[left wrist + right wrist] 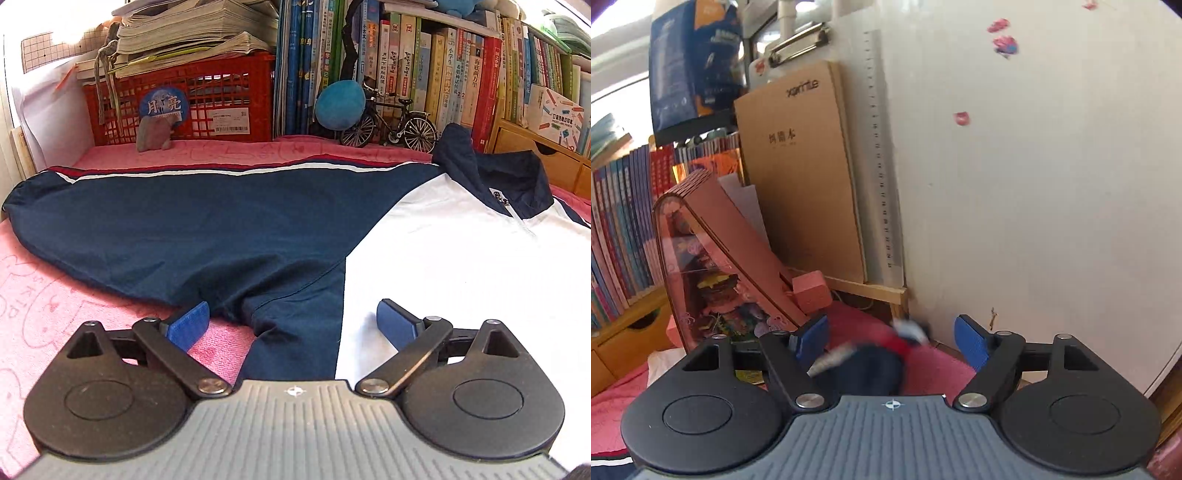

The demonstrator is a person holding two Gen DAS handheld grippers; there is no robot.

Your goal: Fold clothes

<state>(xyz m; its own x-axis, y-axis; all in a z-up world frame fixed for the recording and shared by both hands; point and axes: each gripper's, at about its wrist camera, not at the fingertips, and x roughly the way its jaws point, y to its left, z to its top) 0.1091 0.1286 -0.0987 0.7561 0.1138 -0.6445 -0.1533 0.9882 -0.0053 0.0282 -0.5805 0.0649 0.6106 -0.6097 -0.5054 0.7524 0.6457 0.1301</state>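
Nearest to you, your left gripper [293,325] hangs low over the jacket [258,221] with its jaws spread wide and nothing between the blue pads [186,325]. One pad sits over the pink cloth [40,310] that covers the surface, just beside the underarm of the jacket; the other sits over the white chest panel [461,266]. The pads do not press on the fabric.

The jacket lies flat on the pink cloth, front up. Its navy sleeve [147,221] stretches out to the left of the view, with a white and red stripe along its far edge. The navy collar [491,170] stands up at the right, with the zip closed beneath it.

Beyond the jacket, against the back, stand a red plastic crate [207,99] with a stack of papers on top, a blue plush toy [340,105], a small model bicycle [391,125] and a long row of books [443,74].

Your right gripper [890,339] also has its jaws apart and holds nothing. Below and between them a blurred navy and red bit of cloth [882,358] lies on the pink cover; you cannot tell which part of the garment it is. Farther off are a pink slanted case [731,258], a brown cardboard folder [801,177] and a white wall [1034,184].
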